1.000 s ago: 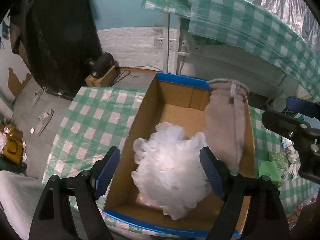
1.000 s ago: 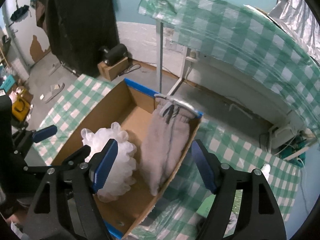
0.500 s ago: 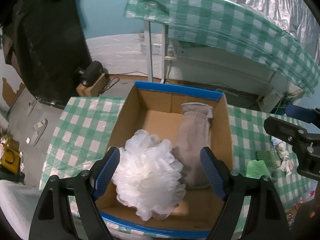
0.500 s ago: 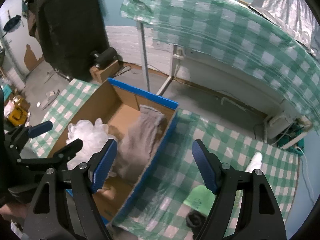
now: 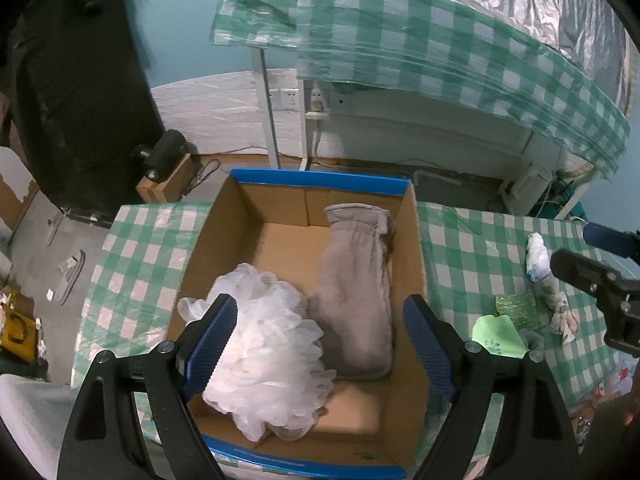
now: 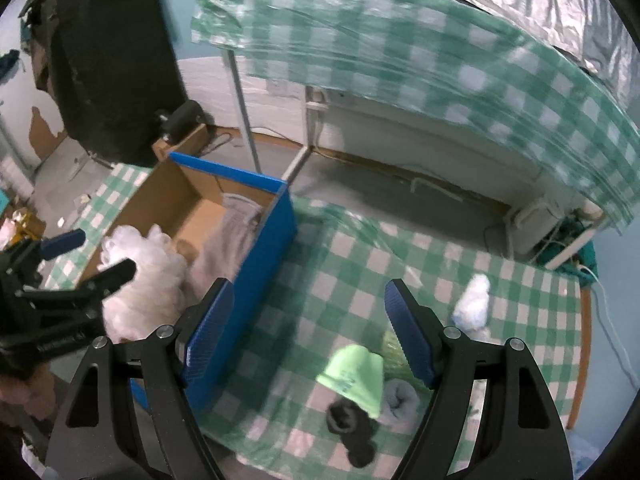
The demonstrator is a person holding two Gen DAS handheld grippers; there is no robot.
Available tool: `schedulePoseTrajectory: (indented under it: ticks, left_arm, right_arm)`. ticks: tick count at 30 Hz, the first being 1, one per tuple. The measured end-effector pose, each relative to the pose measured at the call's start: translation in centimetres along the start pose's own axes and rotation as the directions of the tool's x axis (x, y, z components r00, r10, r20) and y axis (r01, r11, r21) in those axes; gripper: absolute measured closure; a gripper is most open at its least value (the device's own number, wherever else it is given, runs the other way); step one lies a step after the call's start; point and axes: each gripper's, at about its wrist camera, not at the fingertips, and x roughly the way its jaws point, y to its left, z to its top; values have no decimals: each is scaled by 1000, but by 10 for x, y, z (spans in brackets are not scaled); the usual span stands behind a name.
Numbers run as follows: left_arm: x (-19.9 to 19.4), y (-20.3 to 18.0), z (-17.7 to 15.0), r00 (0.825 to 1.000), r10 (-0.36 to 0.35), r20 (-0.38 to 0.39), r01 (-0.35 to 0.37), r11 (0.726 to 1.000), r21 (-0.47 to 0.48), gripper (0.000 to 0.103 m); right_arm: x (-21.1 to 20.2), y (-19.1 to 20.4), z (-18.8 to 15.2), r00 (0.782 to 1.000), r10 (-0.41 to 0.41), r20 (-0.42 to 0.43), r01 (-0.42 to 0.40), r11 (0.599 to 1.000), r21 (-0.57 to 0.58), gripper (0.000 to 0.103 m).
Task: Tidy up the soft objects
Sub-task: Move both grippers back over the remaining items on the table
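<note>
the light green cloth (image 6: pixel 354 376) is seen just below and between the spread, empty jaws of the right gripper (image 6: pixel 310 334), beside a dark sock (image 6: pixel 352 426) and a grey roll (image 6: pixel 400 394), so the right hand is judged nearer. the left gripper (image 5: pixel 320 344) is held wide and empty over the cardboard box (image 5: pixel 320 184), where a white mesh pouf (image 5: pixel 272 352) and a grey mitt (image 5: pixel 356 292), long axis front to back, are lying. a green checked tablecloth (image 6: pixel 360 272) covers the table; a bare floor is seen beyond.
</note>
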Motion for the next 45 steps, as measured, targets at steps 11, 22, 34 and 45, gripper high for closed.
schedulePoseTrajectory:
  ticks: [11, 22, 34, 45]
  left_arm:
    - [1, -45, 0, 999, -40, -9, 41, 996, 81, 17]
    - [11, -90, -4, 996, -69, -51, 76, 986, 146, 17]
    - [25, -134, -14, 989, -102, -109, 123, 970, 208, 17]
    - [46, -168, -25, 979, -110, -173, 152, 956, 250, 17]
  right_arm:
    - [-13, -53, -22, 999, -53, 5, 52, 996, 71, 26]
    - [-9, -101, -47, 996, -83, -30, 86, 985, 152, 26]
    - [-1, -141, -71, 990, -121, -68, 132, 971, 201, 26]
    - [12, -176, -89, 983, -149, -109, 172, 953, 248, 26]
